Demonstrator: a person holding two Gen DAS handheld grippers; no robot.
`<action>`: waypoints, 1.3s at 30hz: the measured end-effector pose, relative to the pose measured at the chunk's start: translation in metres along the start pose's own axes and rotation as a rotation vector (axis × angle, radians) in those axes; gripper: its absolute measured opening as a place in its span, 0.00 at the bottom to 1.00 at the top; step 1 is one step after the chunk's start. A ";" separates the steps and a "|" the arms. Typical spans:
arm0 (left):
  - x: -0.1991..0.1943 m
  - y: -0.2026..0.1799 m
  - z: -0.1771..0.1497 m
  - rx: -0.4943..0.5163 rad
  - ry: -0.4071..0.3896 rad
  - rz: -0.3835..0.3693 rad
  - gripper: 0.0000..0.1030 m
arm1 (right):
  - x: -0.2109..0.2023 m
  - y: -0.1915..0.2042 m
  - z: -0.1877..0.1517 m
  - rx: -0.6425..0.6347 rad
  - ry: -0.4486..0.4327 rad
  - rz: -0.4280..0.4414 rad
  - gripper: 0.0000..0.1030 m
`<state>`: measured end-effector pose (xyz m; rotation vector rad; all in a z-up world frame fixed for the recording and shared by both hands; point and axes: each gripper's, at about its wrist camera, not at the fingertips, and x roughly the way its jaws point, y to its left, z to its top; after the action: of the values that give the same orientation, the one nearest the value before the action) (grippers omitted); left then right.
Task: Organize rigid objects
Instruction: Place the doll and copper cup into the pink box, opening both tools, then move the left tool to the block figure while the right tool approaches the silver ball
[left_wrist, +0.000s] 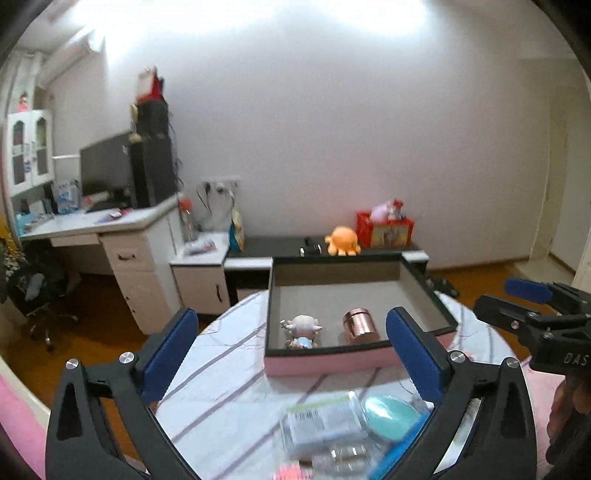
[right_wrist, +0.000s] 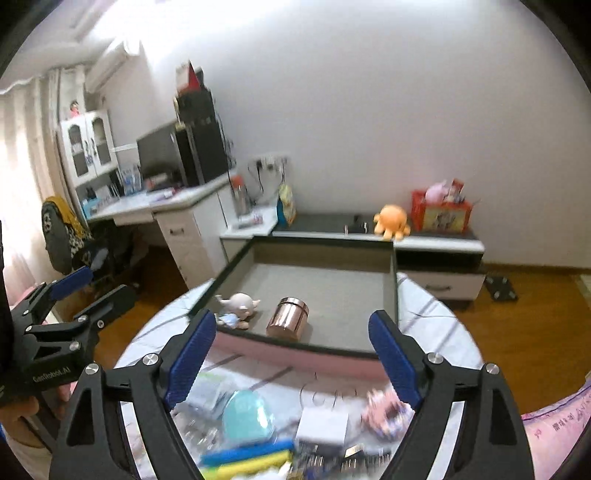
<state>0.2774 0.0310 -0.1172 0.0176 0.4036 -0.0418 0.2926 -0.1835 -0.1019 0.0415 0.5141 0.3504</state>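
Observation:
A shallow box (left_wrist: 325, 360) with a pink outer wall, dark rim and grey floor stands on the round table. Inside it a small pale figurine (left_wrist: 301, 330) lies next to a copper-coloured jar (left_wrist: 360, 326) on its side; both show again in the right wrist view, figurine (right_wrist: 238, 308) and jar (right_wrist: 288, 317). My left gripper (left_wrist: 291, 317) hangs open in front of the box with nothing between its blue pads. My right gripper (right_wrist: 291, 319) is open too, empty, above a blurred heap of small items near the table's front.
The heap holds a teal round thing (right_wrist: 249, 413), a white box (right_wrist: 325, 424), yellow and blue foam sticks (right_wrist: 247, 458) and a clear packet (left_wrist: 321, 424). Beyond the table stand a low cabinet (right_wrist: 439, 243) with an orange plush (right_wrist: 391, 221), and a desk (left_wrist: 96, 225).

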 end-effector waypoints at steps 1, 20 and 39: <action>-0.015 0.000 -0.004 -0.003 -0.021 0.004 1.00 | -0.015 0.004 -0.005 -0.002 -0.023 -0.002 0.84; -0.147 -0.025 -0.055 0.019 -0.169 0.054 1.00 | -0.153 0.040 -0.086 -0.094 -0.249 -0.231 0.85; -0.140 -0.033 -0.078 0.062 -0.095 0.054 1.00 | -0.153 0.022 -0.112 -0.051 -0.194 -0.267 0.85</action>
<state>0.1169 0.0056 -0.1340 0.0877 0.3065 -0.0018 0.1062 -0.2198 -0.1242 -0.0419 0.3134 0.0958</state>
